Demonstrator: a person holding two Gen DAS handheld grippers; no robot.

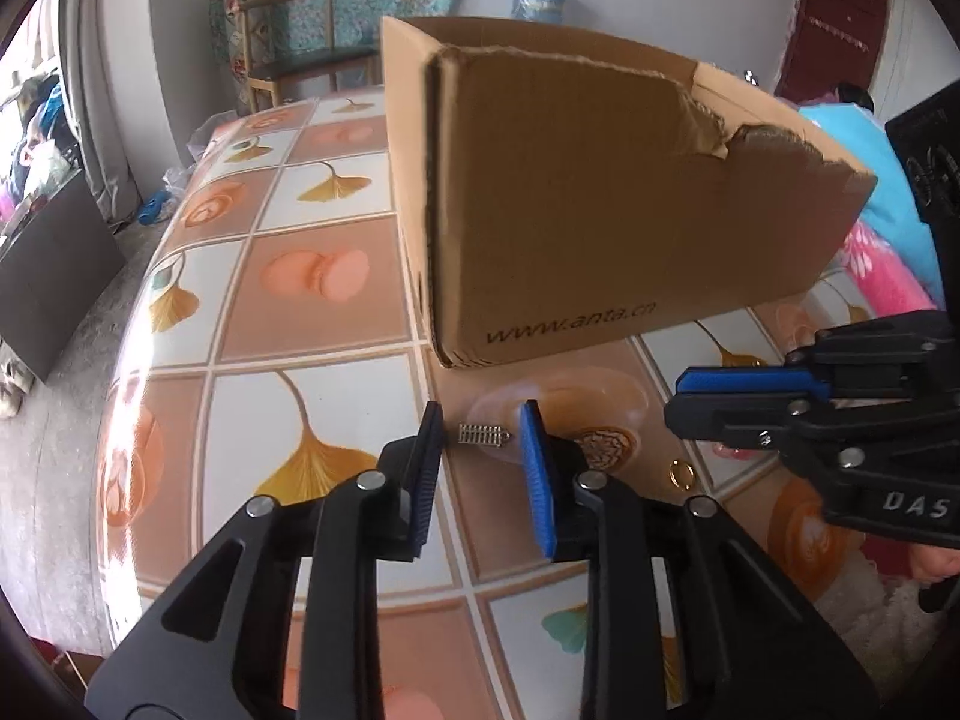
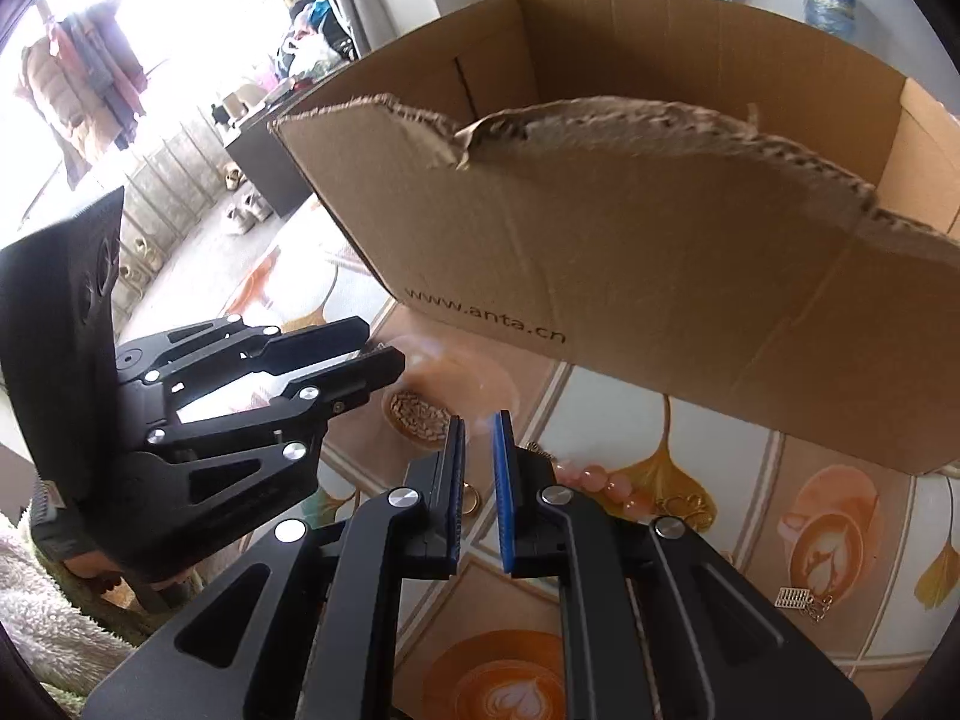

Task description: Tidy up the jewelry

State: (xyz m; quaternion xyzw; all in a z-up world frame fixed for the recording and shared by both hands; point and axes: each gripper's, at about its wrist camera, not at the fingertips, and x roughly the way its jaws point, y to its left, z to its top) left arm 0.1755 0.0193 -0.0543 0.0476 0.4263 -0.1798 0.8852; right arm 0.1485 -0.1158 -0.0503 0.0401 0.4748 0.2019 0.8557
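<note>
A brown cardboard box (image 1: 600, 198) marked www.anta.cn stands on the tiled tablecloth; it also fills the right wrist view (image 2: 630, 276). My left gripper (image 1: 483, 426) is open, its fingertips on either side of a small silver abacus charm (image 1: 483, 435) lying on the table. A gold ring (image 1: 680, 473) lies to its right. My right gripper (image 2: 478, 429) has its jaws narrowly apart and empty, above the table in front of the box. Pink beads (image 2: 606, 483), a gold ring (image 2: 471, 501) and a second silver charm (image 2: 798, 599) lie near it.
The right gripper shows at the right of the left wrist view (image 1: 780, 408); the left gripper shows at the left of the right wrist view (image 2: 252, 396). The table edge (image 1: 129, 360) curves at left, with a chair (image 1: 288, 48) behind.
</note>
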